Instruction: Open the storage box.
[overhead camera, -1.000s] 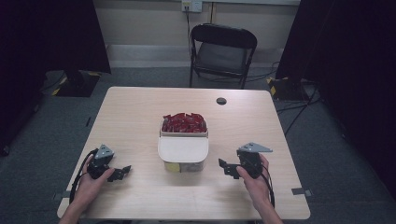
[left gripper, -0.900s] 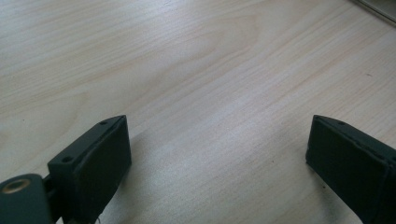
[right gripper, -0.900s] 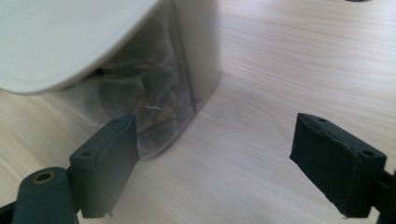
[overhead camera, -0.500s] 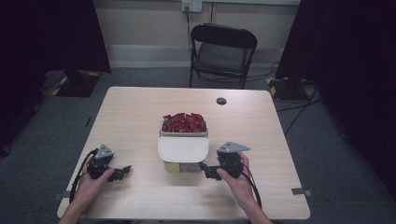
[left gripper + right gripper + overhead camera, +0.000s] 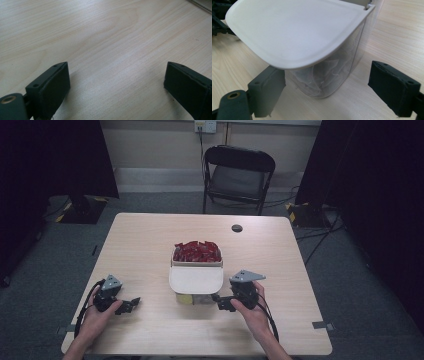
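A clear container (image 5: 196, 296) with a white hinged lid (image 5: 195, 278) stands at the table's middle, and the lid (image 5: 294, 32) overhangs its front. Behind it sits a box of red packets (image 5: 197, 252). Through the clear wall (image 5: 329, 75) I see pale tea bags inside. My right gripper (image 5: 219, 302) is open just right of the container, its jaws pointing at the container's front corner under the lid without touching it. My left gripper (image 5: 131, 303) rests open on the wood at the front left, with bare table (image 5: 112, 50) between its jaws.
A small black disc (image 5: 237, 228) lies near the table's far edge. A black folding chair (image 5: 237, 177) stands beyond the table. Dark curtains hang at both sides. Cables trail from both grippers toward the front edge.
My right gripper has moved left across the table, from well right of the container to right beside it. The left gripper has stayed in place.
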